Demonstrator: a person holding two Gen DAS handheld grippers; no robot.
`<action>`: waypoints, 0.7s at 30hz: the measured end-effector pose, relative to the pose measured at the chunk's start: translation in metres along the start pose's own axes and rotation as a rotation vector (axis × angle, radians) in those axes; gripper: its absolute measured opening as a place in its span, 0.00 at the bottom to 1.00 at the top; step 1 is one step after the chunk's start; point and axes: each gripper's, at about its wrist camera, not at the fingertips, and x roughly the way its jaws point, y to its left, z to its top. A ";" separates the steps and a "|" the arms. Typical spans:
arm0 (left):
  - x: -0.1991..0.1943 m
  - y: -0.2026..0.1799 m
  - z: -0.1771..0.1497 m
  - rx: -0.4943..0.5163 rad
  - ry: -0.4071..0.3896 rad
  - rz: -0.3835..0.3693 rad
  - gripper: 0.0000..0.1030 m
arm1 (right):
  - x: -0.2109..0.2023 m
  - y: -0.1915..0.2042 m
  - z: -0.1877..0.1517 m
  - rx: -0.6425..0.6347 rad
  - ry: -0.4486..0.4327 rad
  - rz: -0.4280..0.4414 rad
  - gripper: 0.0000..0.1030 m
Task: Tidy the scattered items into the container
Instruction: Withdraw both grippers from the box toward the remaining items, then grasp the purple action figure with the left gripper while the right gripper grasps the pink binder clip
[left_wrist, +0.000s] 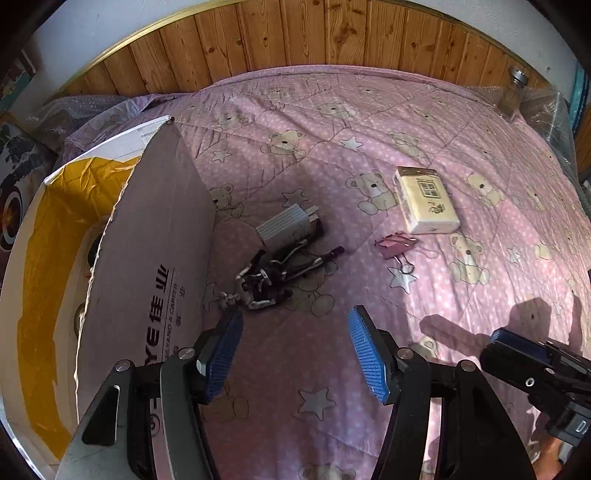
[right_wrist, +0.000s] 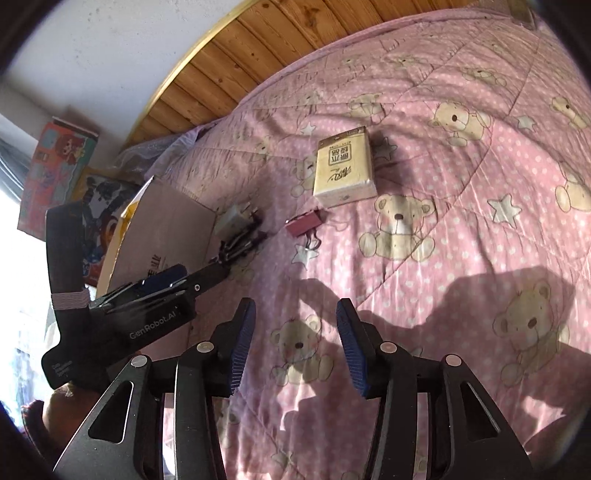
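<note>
A cardboard box (left_wrist: 147, 258) with yellow tape inside stands at the left on a pink bear-print quilt (left_wrist: 332, 129). Beside its wall lie a white charger plug (left_wrist: 286, 225) and a small dark robot figure (left_wrist: 273, 277). Further right are a pink binder clip (left_wrist: 393, 245) and a cream tissue pack (left_wrist: 426, 199). My left gripper (left_wrist: 293, 332) is open, just short of the figure. My right gripper (right_wrist: 295, 332) is open over bare quilt, with the binder clip (right_wrist: 304, 223) and tissue pack (right_wrist: 345, 166) ahead. The left gripper (right_wrist: 168, 278) shows at the right wrist view's left, near the box (right_wrist: 166, 229).
A wooden headboard (left_wrist: 295, 33) runs along the far side of the bed. A glass jar (left_wrist: 513, 92) stands at the far right corner. Colourful boxes (right_wrist: 55, 166) lean against the wall left of the bed. The right gripper's body (left_wrist: 535, 373) enters at the lower right.
</note>
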 end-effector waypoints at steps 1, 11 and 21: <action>0.008 0.001 0.003 0.000 0.007 0.006 0.62 | 0.005 0.001 0.007 -0.010 0.000 -0.007 0.50; 0.059 0.006 0.020 0.003 0.021 -0.007 0.63 | 0.089 0.014 0.056 -0.167 0.071 -0.098 0.50; 0.046 0.003 0.011 -0.011 0.023 -0.165 0.36 | 0.091 0.003 0.070 -0.216 0.068 -0.090 0.34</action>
